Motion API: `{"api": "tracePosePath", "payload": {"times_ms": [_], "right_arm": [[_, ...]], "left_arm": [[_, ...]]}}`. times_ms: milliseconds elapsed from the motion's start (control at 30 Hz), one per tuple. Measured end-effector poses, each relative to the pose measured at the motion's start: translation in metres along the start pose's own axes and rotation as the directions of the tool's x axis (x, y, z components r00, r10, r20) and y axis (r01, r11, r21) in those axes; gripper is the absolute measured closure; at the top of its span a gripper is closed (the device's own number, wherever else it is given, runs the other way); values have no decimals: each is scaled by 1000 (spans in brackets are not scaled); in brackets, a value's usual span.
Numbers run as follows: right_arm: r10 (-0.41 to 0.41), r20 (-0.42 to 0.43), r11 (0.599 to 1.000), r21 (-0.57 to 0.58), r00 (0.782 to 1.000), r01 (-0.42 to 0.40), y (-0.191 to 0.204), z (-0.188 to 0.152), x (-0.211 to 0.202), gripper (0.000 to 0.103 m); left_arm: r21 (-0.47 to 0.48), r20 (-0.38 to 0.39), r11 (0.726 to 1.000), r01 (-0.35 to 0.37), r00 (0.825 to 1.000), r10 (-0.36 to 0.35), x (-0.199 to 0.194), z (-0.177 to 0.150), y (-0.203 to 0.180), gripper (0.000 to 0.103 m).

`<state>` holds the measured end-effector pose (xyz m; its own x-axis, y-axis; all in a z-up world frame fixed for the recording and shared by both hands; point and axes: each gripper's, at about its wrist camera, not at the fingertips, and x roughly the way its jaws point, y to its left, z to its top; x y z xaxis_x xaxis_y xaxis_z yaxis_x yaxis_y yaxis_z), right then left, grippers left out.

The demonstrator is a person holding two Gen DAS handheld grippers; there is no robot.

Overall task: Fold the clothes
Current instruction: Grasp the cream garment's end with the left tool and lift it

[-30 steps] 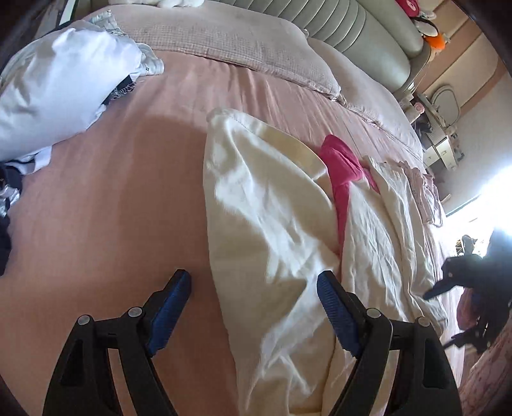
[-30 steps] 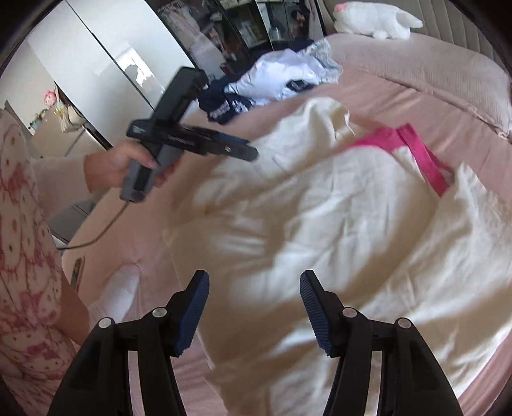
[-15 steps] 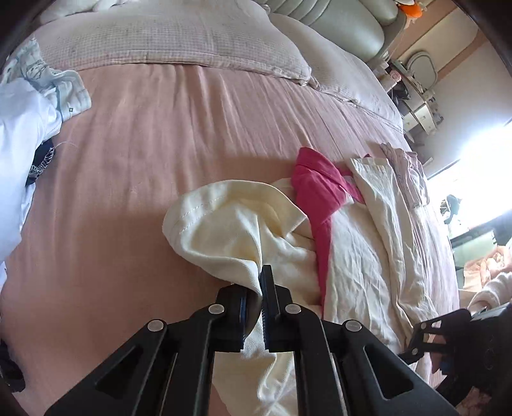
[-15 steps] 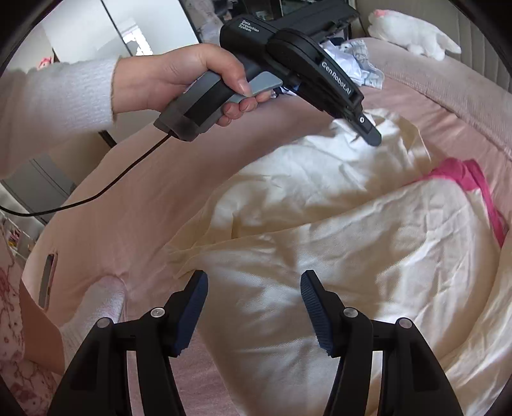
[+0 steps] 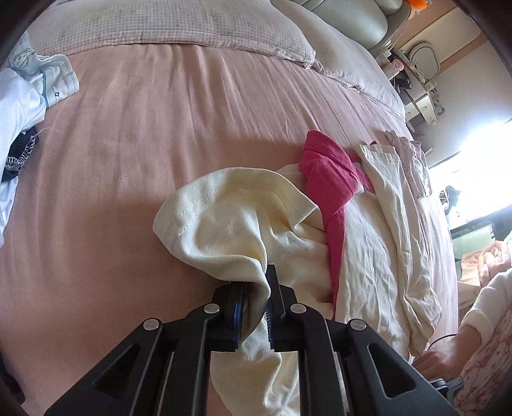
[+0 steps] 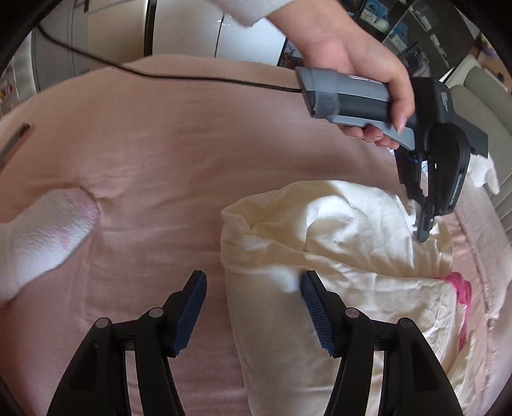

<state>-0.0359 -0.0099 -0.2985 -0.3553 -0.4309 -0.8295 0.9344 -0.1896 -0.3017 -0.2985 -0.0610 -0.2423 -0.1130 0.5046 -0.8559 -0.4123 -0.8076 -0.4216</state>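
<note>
Left gripper (image 5: pixel 256 304) is now pinching a hemmed corner of the cream garment (image 5: pixel 243 224); its jaws were spread a second ago, so the grab is freshly made and the corner is bunching up off the pink bedspread (image 5: pixel 128 144). Right gripper (image 6: pixel 252 307) is hanging with jaws parted, nothing pressed between the pads, having swung in to the garment's near edge. Judgement: second corner comes next, then spreading or folding.

Garment is lying crumpled mid-bed, its pink collar (image 5: pixel 329 179) showing just beyond the lifted corner. Bare spread is opening wide to the left. Farther off, a pile of white and dark clothes (image 5: pixel 19 105) is sitting at the bed's edge, and pillows (image 5: pixel 160 25) are lining the head.
</note>
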Motion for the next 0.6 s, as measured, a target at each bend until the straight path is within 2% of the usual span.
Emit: {"api": "tracePosePath", "payload": {"times_ms": [67, 100, 233, 333, 433, 567, 600], "right_arm": [[-9, 9, 997, 76, 1000, 9, -5, -1, 1, 48], [7, 9, 993, 119, 1000, -8, -14, -2, 0, 63], [110, 8, 951, 290, 994, -107, -50, -6, -2, 86], [149, 28, 905, 399, 988, -148, -67, -13, -8, 89], [201, 71, 810, 549, 977, -206, -96, -26, -12, 91], [203, 113, 710, 667, 973, -225, -135, -42, -19, 91], [201, 122, 698, 678, 972, -230, -139, -44, -21, 91]], "left_arm": [[38, -4, 999, -25, 1000, 25, 0, 1, -6, 93], [36, 3, 999, -27, 1000, 27, -1, 1, -6, 93], [22, 32, 999, -32, 999, 31, -2, -2, -6, 93], [-2, 71, 999, -53, 996, 53, -9, -8, -7, 93], [36, 110, 992, -123, 987, 118, -19, -19, -15, 94], [17, 102, 989, -144, 985, 142, -24, -24, -11, 94], [15, 102, 989, -148, 984, 146, -24, -23, -11, 94]]}}
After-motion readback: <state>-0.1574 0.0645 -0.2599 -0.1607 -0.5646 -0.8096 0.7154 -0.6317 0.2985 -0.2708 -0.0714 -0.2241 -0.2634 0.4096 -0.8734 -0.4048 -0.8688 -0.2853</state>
